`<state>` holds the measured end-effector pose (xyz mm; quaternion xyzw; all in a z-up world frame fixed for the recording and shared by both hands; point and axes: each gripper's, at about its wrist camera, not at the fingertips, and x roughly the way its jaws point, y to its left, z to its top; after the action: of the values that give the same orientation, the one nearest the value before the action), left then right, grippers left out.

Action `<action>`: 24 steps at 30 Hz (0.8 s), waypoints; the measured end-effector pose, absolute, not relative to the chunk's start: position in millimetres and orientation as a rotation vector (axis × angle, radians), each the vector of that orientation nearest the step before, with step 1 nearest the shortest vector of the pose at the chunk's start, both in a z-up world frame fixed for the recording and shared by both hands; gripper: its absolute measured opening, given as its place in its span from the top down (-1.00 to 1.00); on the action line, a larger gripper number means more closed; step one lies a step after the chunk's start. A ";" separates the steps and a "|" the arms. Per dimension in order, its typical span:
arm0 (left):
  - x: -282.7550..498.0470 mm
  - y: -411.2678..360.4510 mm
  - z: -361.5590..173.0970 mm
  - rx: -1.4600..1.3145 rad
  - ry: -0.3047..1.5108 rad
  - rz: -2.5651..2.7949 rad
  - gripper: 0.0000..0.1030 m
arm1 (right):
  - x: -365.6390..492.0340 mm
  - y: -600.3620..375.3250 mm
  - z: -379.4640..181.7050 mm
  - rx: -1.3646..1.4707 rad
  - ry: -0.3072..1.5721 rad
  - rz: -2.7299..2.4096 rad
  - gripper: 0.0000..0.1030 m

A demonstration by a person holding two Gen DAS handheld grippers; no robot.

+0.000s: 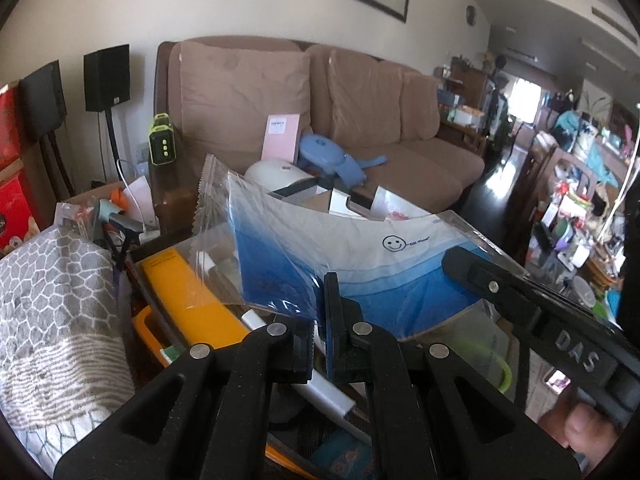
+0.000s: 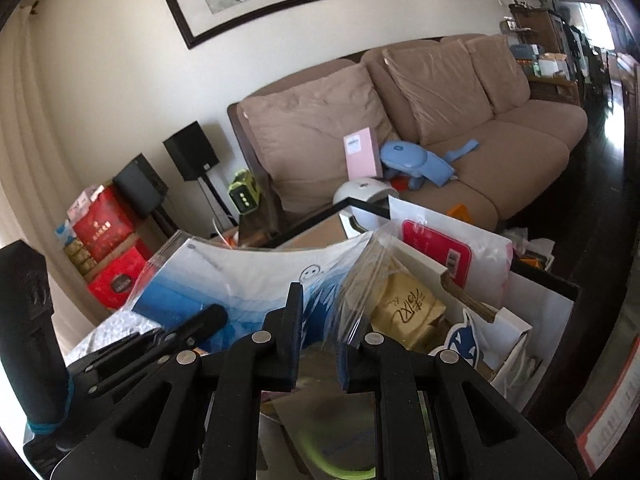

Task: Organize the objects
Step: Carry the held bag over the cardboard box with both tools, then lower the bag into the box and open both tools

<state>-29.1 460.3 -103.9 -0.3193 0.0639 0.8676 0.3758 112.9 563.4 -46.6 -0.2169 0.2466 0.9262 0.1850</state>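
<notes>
A clear plastic bag (image 1: 360,248) with a blue-and-white sheet and a smiley face inside is stretched between both grippers above a cluttered table. My left gripper (image 1: 318,320) is shut on its near left edge, the film pinched between the pads. My right gripper (image 1: 460,260) comes in from the right and grips the bag's other side. In the right wrist view the same bag (image 2: 248,276) spreads out ahead, the right gripper (image 2: 320,320) is shut on its crinkled edge, and the left gripper (image 2: 216,316) shows at the left.
Under the bag lie an orange box (image 1: 180,292) and a gold packet (image 2: 404,312) beside a white bag with a red card (image 2: 436,248). A grey patterned towel (image 1: 52,300) sits at the left. Behind is a tan sofa (image 1: 360,112) with a pink box (image 1: 282,136) and a blue toy (image 1: 328,156).
</notes>
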 end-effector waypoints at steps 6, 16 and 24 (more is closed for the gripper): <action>-44.9 484.7 -104.5 -0.843 0.201 2.195 0.92 | 111.5 565.1 -52.8 -0.647 0.671 2.578 0.72; -50.8 499.9 -116.7 -0.891 0.278 2.158 0.43 | 108.4 578.9 -65.9 -0.731 0.718 2.527 0.70; -49.1 479.9 -106.8 -0.846 0.274 2.232 -0.48 | 95.6 568.2 -71.9 -0.845 0.581 2.516 0.65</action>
<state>-49.1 479.9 -106.8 -0.3282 0.1063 0.8662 0.3614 95.6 568.2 -71.9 -0.3040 0.2089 0.9053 0.2106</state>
